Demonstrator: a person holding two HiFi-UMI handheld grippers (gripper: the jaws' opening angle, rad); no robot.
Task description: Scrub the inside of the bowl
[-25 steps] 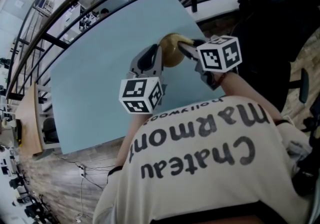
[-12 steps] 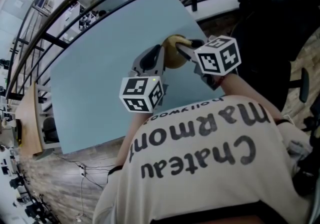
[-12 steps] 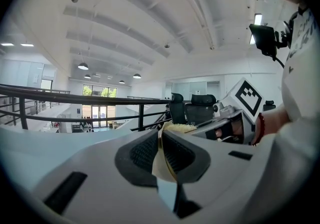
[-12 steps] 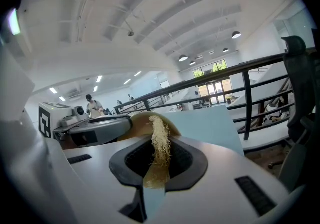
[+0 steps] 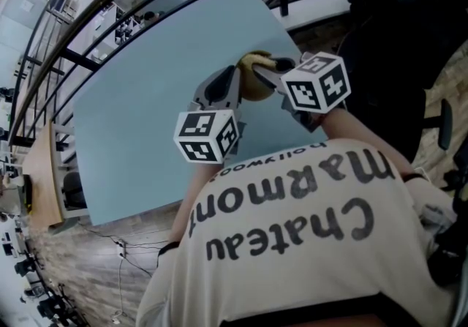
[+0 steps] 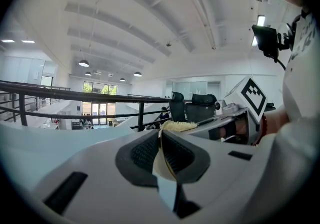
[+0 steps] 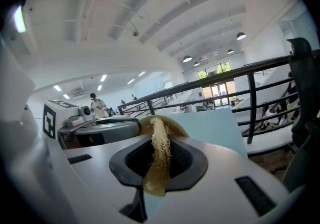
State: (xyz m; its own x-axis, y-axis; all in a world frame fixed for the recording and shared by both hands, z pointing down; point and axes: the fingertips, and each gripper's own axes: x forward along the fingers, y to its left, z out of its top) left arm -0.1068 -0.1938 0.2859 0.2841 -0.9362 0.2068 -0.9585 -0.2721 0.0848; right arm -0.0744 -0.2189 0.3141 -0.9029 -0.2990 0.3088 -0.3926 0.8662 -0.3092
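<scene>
Item: bowl (image 5: 251, 77), tan to pale yellow, thin-walled, with a smooth cream inner face. It was held tipped on its side over the far corner of the light-blue desk (image 5: 146, 113); no view showed whether it touched the surface. Holding: the left gripper (image 6: 162, 135) had its dark ribbed fingers (image 6: 142, 153) clenched on the bowl's rim, which stood edge-on between the pads, and they had just been closing a little tighter on it. Tool: a scrubber (image 7: 160, 150) of straw-coloured fibre, coarse and frayed, was pinched between the fingers (image 7: 185, 160) of the right gripper (image 7: 159, 138). Its loose end stood past the fingertips toward the bowl's curved wall, and in the left gripper view it showed at the upper rim. Step in hand, as judged: scrubbing the inner face. Handling notes: the rim grip was narrow, so hard pushes from the scrubber would likely lever the bowl out of it. Strokes were best kept light, curved along the wall and directed toward the held edge. The bowl's opening needed to face the right gripper. Only the fibre should meet the surface, never the hard fingertips. Soil or residue inside the bowl: not discernible in any view.
</scene>
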